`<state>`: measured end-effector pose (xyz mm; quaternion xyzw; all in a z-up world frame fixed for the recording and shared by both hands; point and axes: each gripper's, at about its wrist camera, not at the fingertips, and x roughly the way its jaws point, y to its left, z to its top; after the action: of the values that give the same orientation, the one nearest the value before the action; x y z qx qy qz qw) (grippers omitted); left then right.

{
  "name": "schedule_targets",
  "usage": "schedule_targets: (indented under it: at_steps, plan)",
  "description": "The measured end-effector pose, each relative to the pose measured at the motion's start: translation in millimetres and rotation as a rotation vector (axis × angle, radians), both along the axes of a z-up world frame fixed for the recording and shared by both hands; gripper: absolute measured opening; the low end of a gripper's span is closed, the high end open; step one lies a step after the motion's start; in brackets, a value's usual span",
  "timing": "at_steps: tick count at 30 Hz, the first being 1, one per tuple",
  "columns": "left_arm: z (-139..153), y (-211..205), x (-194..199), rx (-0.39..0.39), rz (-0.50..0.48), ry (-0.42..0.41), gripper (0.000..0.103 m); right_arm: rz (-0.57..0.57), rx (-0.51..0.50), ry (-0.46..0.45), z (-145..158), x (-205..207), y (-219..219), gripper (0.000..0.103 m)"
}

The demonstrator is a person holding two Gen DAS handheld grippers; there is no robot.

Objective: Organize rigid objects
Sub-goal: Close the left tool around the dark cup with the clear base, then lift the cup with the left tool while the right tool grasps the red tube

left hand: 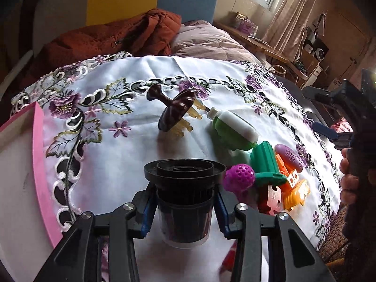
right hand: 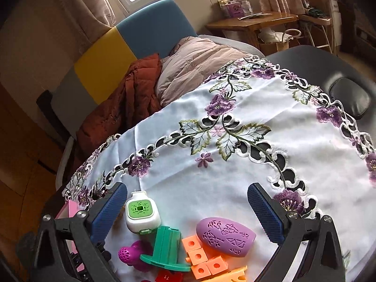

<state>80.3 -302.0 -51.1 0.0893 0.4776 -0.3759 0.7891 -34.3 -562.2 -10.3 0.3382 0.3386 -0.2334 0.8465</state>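
Note:
A black ribbed cup with a wide flange (left hand: 184,188) sits between the blue pads of my left gripper (left hand: 184,196), which is shut on its sides just above the white embroidered cloth (left hand: 112,164). To its right lies a pile: a purple perforated piece (left hand: 238,178), a teal-green part (left hand: 265,164), a lilac egg shape (left hand: 291,157), orange blocks (left hand: 293,188) and a green-and-white device (left hand: 232,129). A brown massager with yellow prongs (left hand: 176,115) lies farther back. My right gripper (right hand: 188,192) hangs open over the pile, above the lilac egg shape (right hand: 225,237) and the green-and-white device (right hand: 141,213).
A white box with a pink rim (left hand: 37,152) stands at the cloth's left edge. A rust-red jacket (right hand: 136,94) and a pale quilt (right hand: 195,61) lie behind the table. A black padded seat (right hand: 347,94) is at the right, and a hand (left hand: 347,171) grips the right tool.

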Motion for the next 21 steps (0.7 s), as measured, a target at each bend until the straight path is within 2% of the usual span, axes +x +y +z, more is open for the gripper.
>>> schedule_targets:
  at_steps: [7, 11, 17, 21]
  plan:
    - [13, 36, -25, -0.036, 0.045, -0.002, 0.043, 0.033, -0.009, 0.052, -8, 7, 5, 0.103]
    - [22, 55, -40, -0.054, 0.066, -0.023, 0.043, 0.088, -0.014, 0.063, -9, 12, 15, 0.101]
    - [27, 83, -49, -0.081, 0.119, -0.015, 0.043, 0.239, -0.042, 0.076, -8, 26, 47, 0.101]
    - [32, 101, -55, -0.088, 0.144, -0.023, 0.043, 0.399, -0.037, 0.073, -6, 34, 80, 0.101]
